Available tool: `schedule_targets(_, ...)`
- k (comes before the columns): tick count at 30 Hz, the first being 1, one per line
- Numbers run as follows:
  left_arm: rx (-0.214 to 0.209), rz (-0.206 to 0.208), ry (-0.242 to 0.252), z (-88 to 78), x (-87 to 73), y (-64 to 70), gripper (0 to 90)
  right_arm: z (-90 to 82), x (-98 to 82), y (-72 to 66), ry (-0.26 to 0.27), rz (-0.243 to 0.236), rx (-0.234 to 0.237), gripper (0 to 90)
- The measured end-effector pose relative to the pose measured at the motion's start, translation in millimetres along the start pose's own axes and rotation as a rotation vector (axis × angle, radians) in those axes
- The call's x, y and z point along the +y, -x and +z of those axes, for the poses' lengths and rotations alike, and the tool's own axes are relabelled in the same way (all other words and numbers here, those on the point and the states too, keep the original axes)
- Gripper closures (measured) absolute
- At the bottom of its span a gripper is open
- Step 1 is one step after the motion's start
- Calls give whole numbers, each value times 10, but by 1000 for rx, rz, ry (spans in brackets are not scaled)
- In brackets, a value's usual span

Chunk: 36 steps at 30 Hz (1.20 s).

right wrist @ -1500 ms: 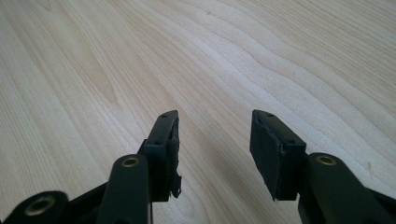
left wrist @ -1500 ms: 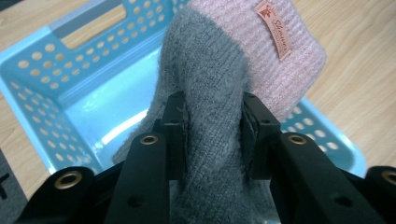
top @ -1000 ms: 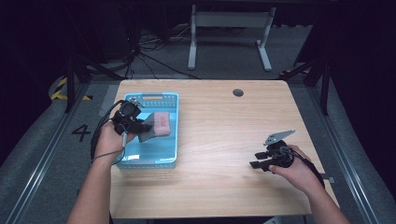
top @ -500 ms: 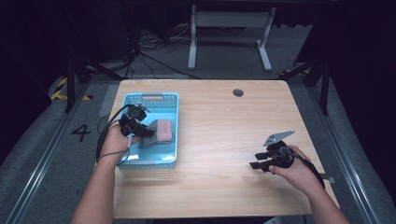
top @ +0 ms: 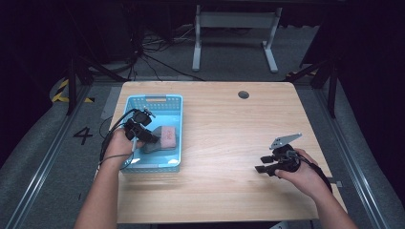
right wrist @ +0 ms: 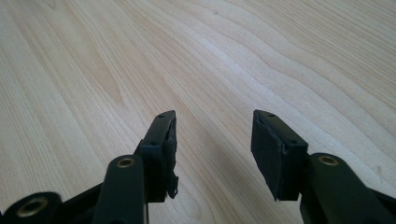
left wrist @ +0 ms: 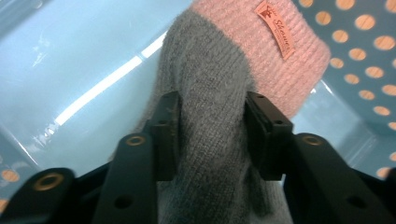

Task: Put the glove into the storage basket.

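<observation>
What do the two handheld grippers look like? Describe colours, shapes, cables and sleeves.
Both are black. The left claw and right claw each have two flat rectangular pads on arms with brass-ringed holes. A black cable loops from the left one; a grey three-cornered plate tops the right. Forearms are sleeveless.

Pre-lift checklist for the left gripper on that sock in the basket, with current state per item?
1. Left gripper around the grey knitted sock with a pink cuff: ok, the grey part sits between both pads.
2. Grip firm enough to lift: cannot tell, the pads touch the knit but squeeze is not readable.
3. Grip placement: not ok if a level lift is wanted, the pink cuff lies beyond the jaws and may droop.
4. Light blue perforated plastic basket wall clear of the lift path: cannot tell, the gripper sits near its left wall.
5. Right gripper out of the way: ok, open over the bare light wooden table, far from the basket.
</observation>
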<state>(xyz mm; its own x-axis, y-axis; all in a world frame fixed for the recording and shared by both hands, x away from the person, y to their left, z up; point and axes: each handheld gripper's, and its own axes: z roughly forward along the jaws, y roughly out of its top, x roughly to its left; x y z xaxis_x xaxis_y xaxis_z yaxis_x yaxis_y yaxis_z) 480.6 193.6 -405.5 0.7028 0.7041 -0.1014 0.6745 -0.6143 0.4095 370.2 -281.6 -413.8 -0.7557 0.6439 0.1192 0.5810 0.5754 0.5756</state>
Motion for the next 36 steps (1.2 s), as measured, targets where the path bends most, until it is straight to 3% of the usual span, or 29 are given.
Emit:
schedule_targets(4, 37, 40, -1, 18, -24, -3, 498, 0, 1, -2, 1, -1, 1, 510)
schedule_targets(8, 44, 32, 18, -21, -25, 0, 454, 0, 3, -3, 4, -3, 1, 507)
schedule_targets(14, 41, 49, 111, -212, 4, 111, 447, -6, 3, 3, 7, 0, -1, 503)
schedule_targets(17, 15, 40, 156, -312, 18, 199, 442, -14, 3, 5, 10, 0, -4, 502)
schedule_targets(21, 3, 41, 215, -453, 22, 354, 438, -30, 2, 13, 16, 1, -7, 499)
schedule_targets(23, -25, 53, 244, -528, 24, 458, 434, -42, 0, 21, 20, 1, -7, 498)
schedule_targets(31, -58, 118, 303, -697, 14, 915, 420, -72, -2, 43, 28, 2, -12, 492)
schedule_targets(36, -81, 145, 320, -716, 3, 1145, 415, -82, -7, 51, 29, 0, -12, 487)
